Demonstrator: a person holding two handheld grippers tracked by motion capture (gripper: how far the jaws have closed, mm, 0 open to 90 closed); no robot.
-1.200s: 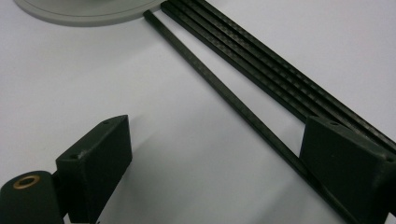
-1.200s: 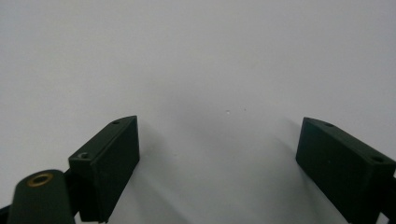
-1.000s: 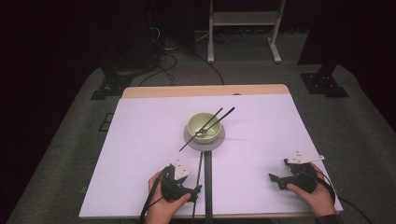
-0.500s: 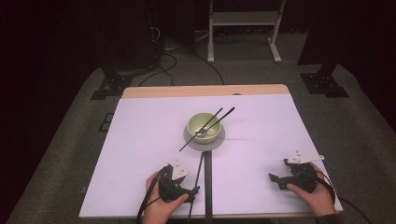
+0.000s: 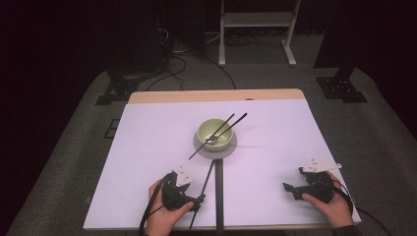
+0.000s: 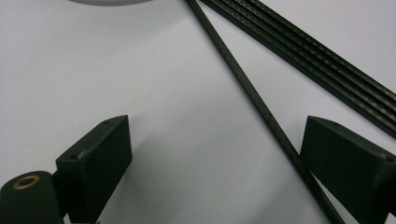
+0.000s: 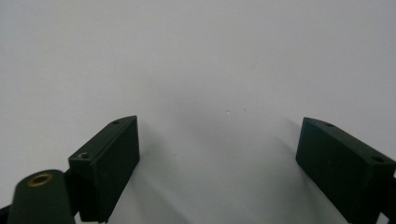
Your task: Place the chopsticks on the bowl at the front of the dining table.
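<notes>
While left tongs (image 6: 215,154) gape wide | thin black rod (image 6: 261,112) lies between jaws, beside right one | right tongs (image 7: 219,154) wide

**Cropped and obscured details**

In the left gripper view, the thin black rod (image 6: 261,109) runs off the top and bottom edges; the grey disc (image 6: 109,2) is cut by the top edge. Contents of the bowl (image 5: 214,133) are too small to identify.

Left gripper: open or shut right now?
Open. The left gripper has its jaws spread wide over the white table, with a thin black rod lying between them, ungripped.
</notes>
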